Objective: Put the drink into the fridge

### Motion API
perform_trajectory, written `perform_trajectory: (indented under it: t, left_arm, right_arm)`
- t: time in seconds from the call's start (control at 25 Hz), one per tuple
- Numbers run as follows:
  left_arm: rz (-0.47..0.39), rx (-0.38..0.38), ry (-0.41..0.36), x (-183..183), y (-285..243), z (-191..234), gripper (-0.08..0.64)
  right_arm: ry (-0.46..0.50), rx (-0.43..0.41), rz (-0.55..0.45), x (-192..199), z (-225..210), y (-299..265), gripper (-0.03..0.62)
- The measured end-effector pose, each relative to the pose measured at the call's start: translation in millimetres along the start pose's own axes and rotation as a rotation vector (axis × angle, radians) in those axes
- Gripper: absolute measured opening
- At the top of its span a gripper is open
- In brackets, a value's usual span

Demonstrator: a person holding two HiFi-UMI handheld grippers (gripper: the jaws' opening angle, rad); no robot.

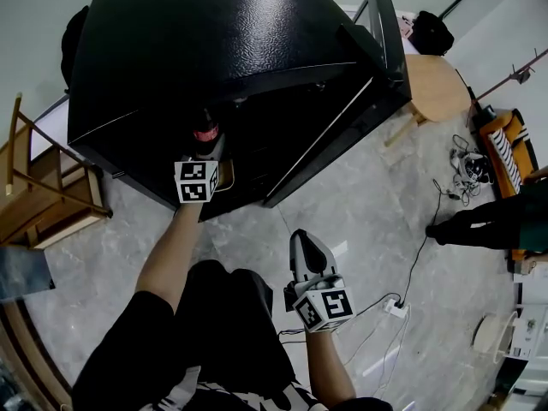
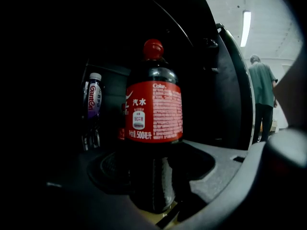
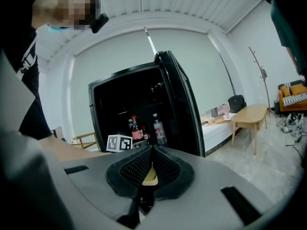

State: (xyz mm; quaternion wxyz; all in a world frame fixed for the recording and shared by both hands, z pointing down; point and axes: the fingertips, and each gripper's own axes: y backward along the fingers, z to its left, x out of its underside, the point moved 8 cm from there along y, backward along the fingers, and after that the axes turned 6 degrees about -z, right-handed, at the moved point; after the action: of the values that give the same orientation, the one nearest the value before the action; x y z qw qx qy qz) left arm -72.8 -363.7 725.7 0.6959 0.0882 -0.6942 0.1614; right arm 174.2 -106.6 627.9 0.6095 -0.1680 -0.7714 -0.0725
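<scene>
Inside the fridge [image 1: 214,50] doorway, your left gripper [image 1: 208,154] clamps the cola bottle [image 2: 153,111] upright by its lower body, interior straight ahead; your right gripper [image 1: 306,242], closed and empty, hangs well behind.

Cola bottle [image 2: 153,111]: dark drink, red cap screwed on, red label with white print. Stands upright, lower body clamped between pads of left gripper [image 2: 154,176], just inside opening of fridge [image 1: 214,50]. Fridge: black, glossy pebbled shell, dark interior. Door [image 1: 381,32] swung wide open on right side.
</scene>
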Motion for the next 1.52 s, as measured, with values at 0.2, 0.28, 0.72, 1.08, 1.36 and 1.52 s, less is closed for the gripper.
perform_trajectory:
  t: [0.2, 0.28, 0.72, 1.08, 1.36, 1.52]
  left_arm:
    - [-0.014, 0.0, -0.002, 2.3, 1.0, 0.3, 0.288]
    - [-0.016, 0.001, -0.004, 3.3, 2.0, 0.1, 0.288]
    - [0.05, -0.048, 0.057, 5.1, 19.6, -3.8, 0.291]
    - [0.086, -0.05, 0.116, -18.4, 64.5, -31.3, 0.319]
    - [0.099, 0.009, 0.158, -67.7, 134.7, -61.2, 0.319]
    - [0.11, 0.055, 0.178, -104.6, 178.7, -76.1, 0.318]
  right_arm:
    - [-0.002, -0.005, 0.006, 0.8, 1.7, -6.1, 0.025]
    - [-0.003, -0.003, 0.013, 0.3, 3.6, -7.5, 0.025]
    - [-0.023, -0.008, 0.053, -15.6, 13.5, 2.1, 0.025]
    - [-0.024, -0.034, 0.082, -50.7, 31.3, 18.2, 0.025]
    - [-0.02, -0.064, 0.082, -94.0, 50.5, 29.5, 0.025]
    - [-0.015, -0.093, 0.069, -117.5, 63.2, 29.7, 0.025]
